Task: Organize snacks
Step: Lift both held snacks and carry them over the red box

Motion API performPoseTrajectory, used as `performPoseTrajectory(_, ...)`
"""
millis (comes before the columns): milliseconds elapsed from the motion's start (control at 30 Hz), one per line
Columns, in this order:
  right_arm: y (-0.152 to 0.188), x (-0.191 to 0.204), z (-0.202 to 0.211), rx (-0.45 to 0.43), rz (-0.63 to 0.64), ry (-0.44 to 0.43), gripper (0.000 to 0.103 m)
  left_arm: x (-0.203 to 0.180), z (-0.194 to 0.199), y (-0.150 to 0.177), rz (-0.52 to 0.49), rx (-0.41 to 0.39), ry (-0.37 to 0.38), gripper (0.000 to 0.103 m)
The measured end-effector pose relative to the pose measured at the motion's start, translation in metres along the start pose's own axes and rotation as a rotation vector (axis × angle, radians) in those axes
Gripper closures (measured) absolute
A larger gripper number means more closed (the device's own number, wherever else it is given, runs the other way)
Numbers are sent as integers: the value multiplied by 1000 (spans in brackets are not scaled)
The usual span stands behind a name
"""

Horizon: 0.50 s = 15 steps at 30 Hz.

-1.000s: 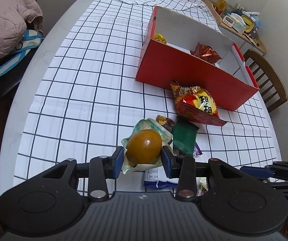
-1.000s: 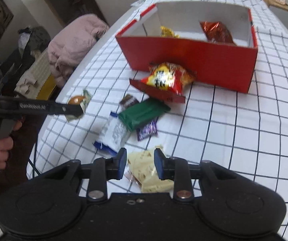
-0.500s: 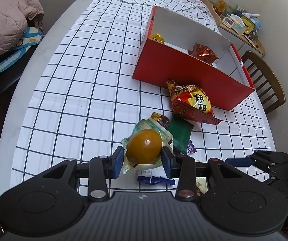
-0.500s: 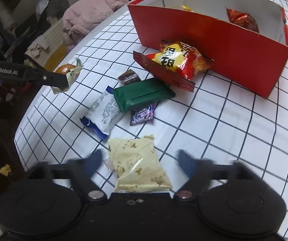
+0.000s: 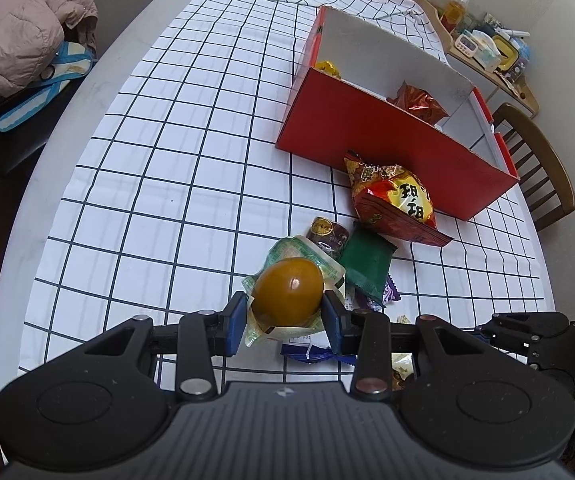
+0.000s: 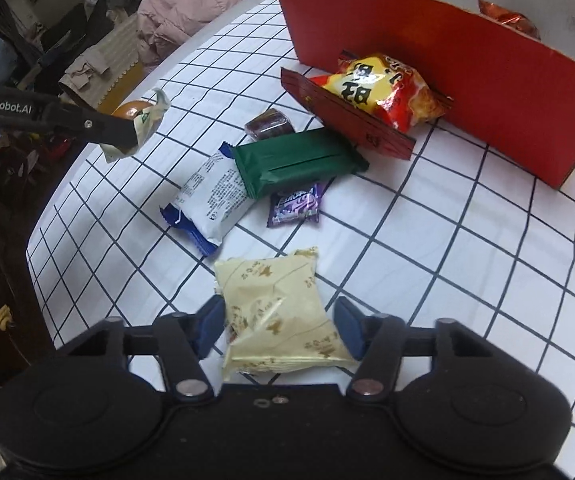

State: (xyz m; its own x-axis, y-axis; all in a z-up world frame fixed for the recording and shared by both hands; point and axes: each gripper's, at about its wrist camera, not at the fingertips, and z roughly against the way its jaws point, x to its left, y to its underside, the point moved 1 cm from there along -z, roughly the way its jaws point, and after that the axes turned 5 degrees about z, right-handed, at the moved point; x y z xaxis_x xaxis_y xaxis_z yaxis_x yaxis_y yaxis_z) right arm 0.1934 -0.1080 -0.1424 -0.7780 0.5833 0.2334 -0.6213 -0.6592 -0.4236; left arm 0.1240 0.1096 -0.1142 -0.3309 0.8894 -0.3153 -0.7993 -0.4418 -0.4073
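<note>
— Left wrist view: what are you holding?
— Your left gripper (image 5: 283,314) is clamped on the packaged egg (image 5: 289,291), lifted above the table, ready for the red box (image 5: 399,148).

— Right wrist view?
— Your right gripper (image 6: 279,326) stands spread around the cream packet (image 6: 279,312), not yet squeezing, lined up to grasp it.
</note>
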Motion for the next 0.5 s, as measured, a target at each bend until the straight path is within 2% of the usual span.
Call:
performPoseTrajectory(200, 3, 4, 8, -19, -6, 56, 55, -5, 0, 0, -13, -1, 9, 64)
performPoseTrajectory(500, -7, 7, 60, -152, -71, 91, 56, -23, 13, -4, -47, -34, 29, 64)
